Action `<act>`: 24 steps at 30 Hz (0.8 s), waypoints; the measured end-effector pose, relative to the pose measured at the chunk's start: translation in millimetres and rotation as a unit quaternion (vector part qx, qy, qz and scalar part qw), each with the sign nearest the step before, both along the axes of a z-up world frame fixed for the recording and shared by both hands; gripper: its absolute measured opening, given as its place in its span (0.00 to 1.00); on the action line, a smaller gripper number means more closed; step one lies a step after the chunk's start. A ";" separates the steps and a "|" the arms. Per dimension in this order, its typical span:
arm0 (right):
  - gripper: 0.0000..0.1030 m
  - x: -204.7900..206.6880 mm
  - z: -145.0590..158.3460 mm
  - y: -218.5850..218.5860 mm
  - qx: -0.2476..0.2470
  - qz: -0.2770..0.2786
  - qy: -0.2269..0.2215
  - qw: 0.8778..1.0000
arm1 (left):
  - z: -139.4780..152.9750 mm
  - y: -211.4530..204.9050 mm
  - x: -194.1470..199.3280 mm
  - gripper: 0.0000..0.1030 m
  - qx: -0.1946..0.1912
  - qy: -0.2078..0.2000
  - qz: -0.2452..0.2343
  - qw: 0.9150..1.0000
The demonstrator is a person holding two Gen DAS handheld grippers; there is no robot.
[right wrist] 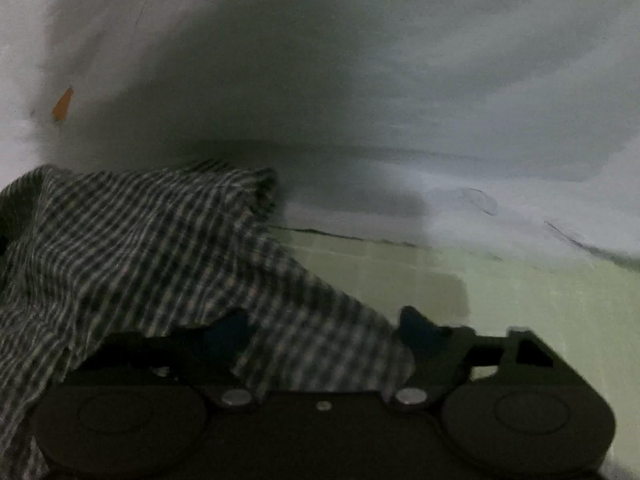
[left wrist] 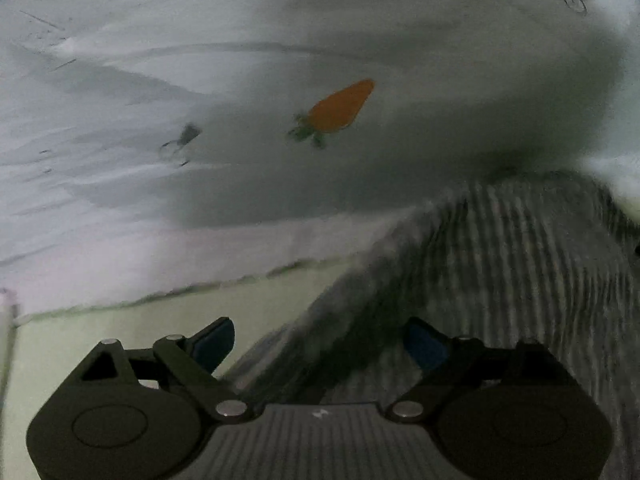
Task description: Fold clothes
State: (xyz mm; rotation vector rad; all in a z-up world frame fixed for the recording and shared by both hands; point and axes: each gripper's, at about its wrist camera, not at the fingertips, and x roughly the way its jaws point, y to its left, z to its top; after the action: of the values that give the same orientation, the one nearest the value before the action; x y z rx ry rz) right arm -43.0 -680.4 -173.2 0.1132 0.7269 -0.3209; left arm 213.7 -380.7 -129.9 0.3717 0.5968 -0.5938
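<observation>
**Checked garment bunched between 2 spread tongs**

- Surface: pale green sheet (left wrist: pixel 100 344) nearest the cameras; a white sheet with a carrot print (left wrist: pixel 340 108) lies over it farther off. Looks like a bed, not certain.
- Task item: a dark-and-light checked garment (right wrist: pixel 152 248). Both views blurred. In the right wrist view it heaps at left, rising to a rumpled peak, and drapes across the near middle over the tool body. In the left wrist view the same cloth (left wrist: pixel 500 264) fills the right side and slopes down toward the near centre.
- Left tongs (left wrist: pixel 320 346): fingers spread wide, cloth lying in the gap, nothing pinched.
- Right tongs (right wrist: pixel 324 334): fingers also apart; cloth lies over the left finger and across the gap, no pinch seen.
- Stage: garment is crumpled, not flat, not folded. Cannot tell whether it is being laid out or gathered.

Risks, as judged:
- Closing on this bunch may catch 2 or more layers, so a fold would drag hidden cloth along.
- No edge or corner is identifiable; a blind pinch gives a skewed fold.
- Loose cloth over the right tool may snag at the finger joints.
</observation>
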 end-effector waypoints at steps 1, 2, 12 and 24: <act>0.40 3.9 0.5 -4.3 0.012 0.008 -0.002 1.000 | -0.8 -5.0 5.4 0.64 -0.008 0.012 0.002 1.000; 0.14 6.9 1.4 -7.7 0.022 0.007 -0.007 1.000 | -3.3 -9.5 10.9 0.35 -0.007 0.024 0.006 1.000; 0.00 61.1 -3.3 -25.7 -0.016 -0.048 -0.003 0.999 | -17.3 -44.0 53.0 0.05 0.007 0.036 0.038 0.999; 0.76 -85.3 53.1 24.5 -0.021 -0.120 -0.073 0.990 | 41.3 64.5 -29.6 0.82 -0.069 0.049 0.075 0.994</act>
State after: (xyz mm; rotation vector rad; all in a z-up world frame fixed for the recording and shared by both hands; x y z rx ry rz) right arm -128.3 -656.0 -120.1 0.1839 0.5622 -0.5516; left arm 184.1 -316.2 -88.6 0.1673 0.6680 -0.5069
